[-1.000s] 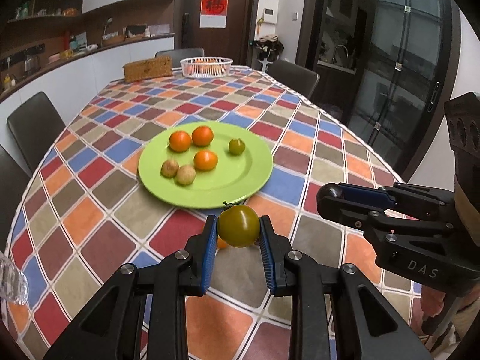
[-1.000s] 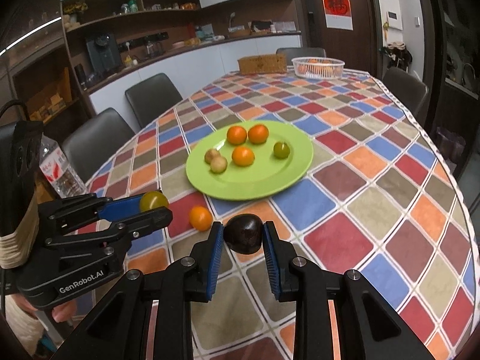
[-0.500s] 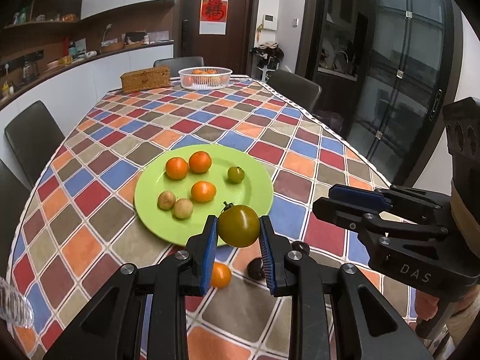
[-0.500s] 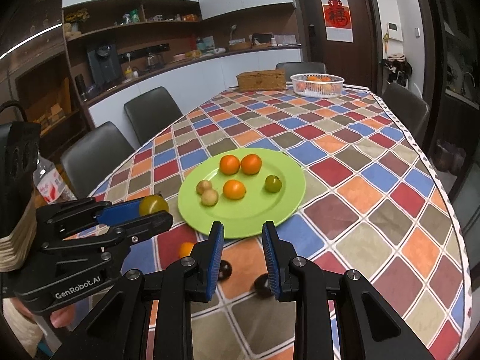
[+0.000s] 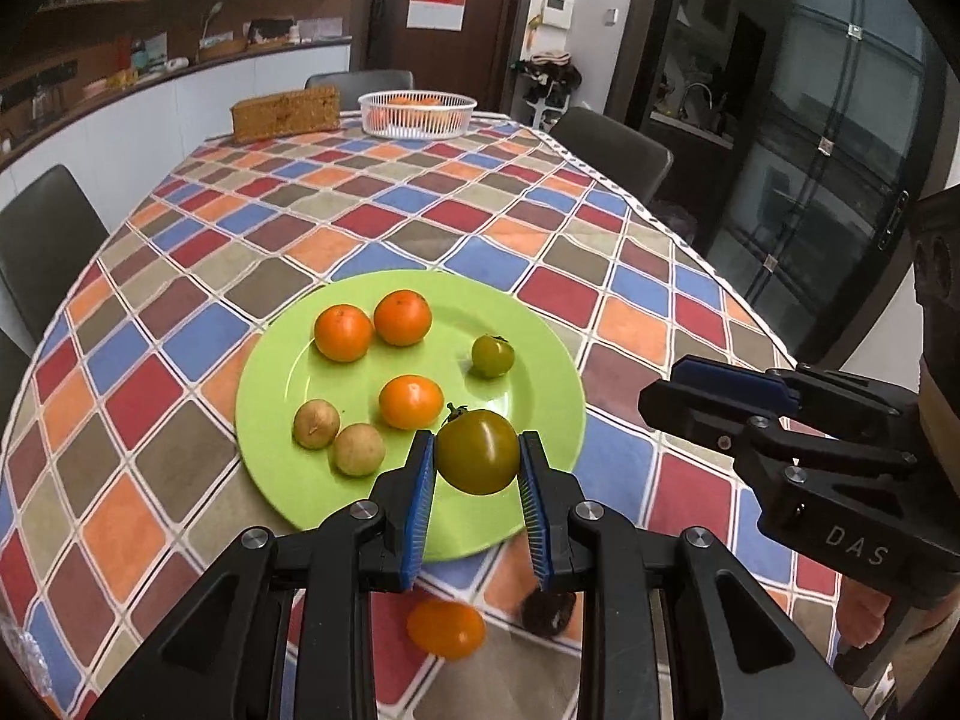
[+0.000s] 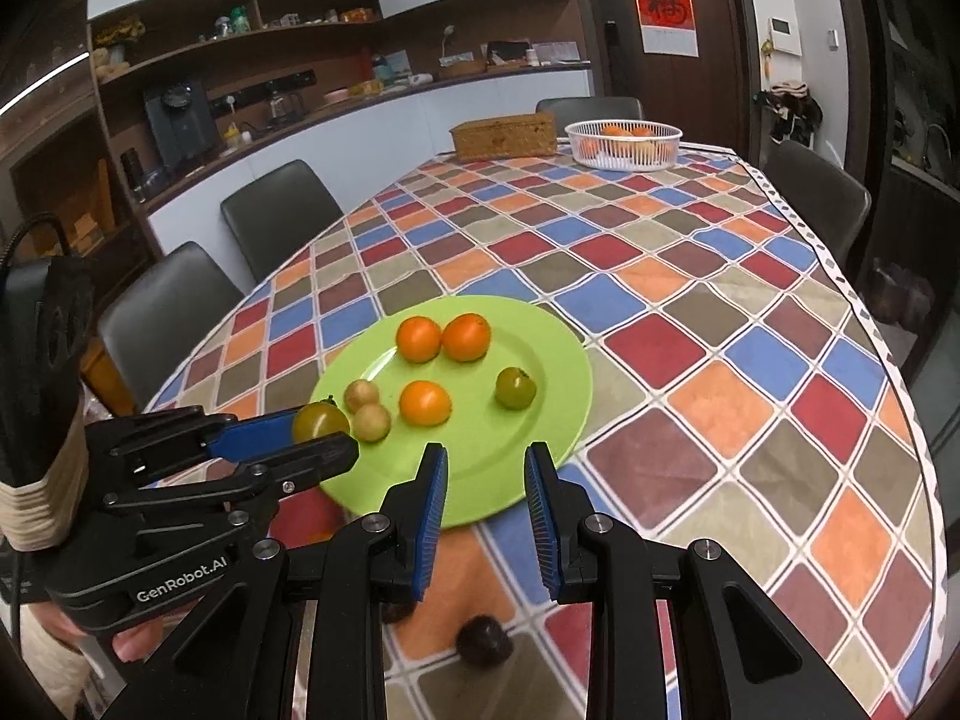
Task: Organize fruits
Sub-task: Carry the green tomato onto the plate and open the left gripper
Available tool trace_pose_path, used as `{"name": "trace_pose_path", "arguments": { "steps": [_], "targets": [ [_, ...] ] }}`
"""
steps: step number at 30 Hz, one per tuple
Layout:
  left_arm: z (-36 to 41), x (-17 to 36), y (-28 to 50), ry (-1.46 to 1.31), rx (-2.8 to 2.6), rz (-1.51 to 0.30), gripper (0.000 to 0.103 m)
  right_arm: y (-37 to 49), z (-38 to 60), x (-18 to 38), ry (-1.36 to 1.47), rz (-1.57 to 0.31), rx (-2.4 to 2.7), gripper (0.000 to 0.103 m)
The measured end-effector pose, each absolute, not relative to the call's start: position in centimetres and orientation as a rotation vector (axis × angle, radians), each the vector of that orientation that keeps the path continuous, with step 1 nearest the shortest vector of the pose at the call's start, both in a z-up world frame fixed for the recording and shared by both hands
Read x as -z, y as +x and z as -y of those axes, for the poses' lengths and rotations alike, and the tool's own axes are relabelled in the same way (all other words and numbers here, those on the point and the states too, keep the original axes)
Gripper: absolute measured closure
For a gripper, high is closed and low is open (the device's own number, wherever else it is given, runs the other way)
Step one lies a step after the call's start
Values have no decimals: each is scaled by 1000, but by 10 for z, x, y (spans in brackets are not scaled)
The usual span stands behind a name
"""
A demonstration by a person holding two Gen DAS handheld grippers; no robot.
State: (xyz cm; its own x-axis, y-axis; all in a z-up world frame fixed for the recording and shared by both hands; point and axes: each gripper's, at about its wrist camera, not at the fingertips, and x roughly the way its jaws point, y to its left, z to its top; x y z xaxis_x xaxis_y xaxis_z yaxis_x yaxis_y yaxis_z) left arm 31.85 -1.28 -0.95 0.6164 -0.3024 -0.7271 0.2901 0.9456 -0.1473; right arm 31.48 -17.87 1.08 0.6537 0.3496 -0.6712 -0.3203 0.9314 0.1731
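My left gripper (image 5: 476, 441) is shut on a green-brown tomato (image 5: 480, 465) and holds it over the near rim of the lime green plate (image 5: 336, 378). On the plate lie three orange mandarins, a small green tomato (image 5: 492, 355) and two tan fruits (image 5: 359, 449). An orange fruit (image 5: 445, 629) and a dark plum (image 5: 546, 612) lie on the cloth below my fingers. My right gripper (image 6: 486, 456) hovers at the plate's (image 6: 540, 360) near edge, shut down to a narrow gap with nothing in it. A dark plum (image 6: 485, 648) sits under it. The left gripper (image 6: 336, 432) with its tomato (image 6: 320, 421) shows at the left.
A white basket (image 5: 417, 114) of oranges and a wicker box (image 5: 285, 114) stand at the table's far end. Dark chairs (image 6: 282, 204) line both sides. The table edge (image 6: 888, 348) runs close on the right. A plastic bottle (image 5: 18, 648) is at the near left.
Both grippers have moved forward toward the plate. The left one now carries its tomato over the plate's near rim. The loose orange fruit and plums have slid below the fingers.
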Motion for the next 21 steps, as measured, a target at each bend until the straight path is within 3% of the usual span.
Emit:
{"name": "trace_pose_path", "arguments": {
  "steps": [9, 12, 21],
  "targets": [
    [12, 28, 349, -45, 318, -915, 75, 345, 171, -3, 15, -800, -372, 75],
    [13, 29, 351, -30, 307, -919, 65, 347, 168, -2, 7, -806, -373, 75],
    [11, 18, 324, 23, 282, -865, 60, 337, 169, -6, -7, -785, -361, 75]
  ]
}}
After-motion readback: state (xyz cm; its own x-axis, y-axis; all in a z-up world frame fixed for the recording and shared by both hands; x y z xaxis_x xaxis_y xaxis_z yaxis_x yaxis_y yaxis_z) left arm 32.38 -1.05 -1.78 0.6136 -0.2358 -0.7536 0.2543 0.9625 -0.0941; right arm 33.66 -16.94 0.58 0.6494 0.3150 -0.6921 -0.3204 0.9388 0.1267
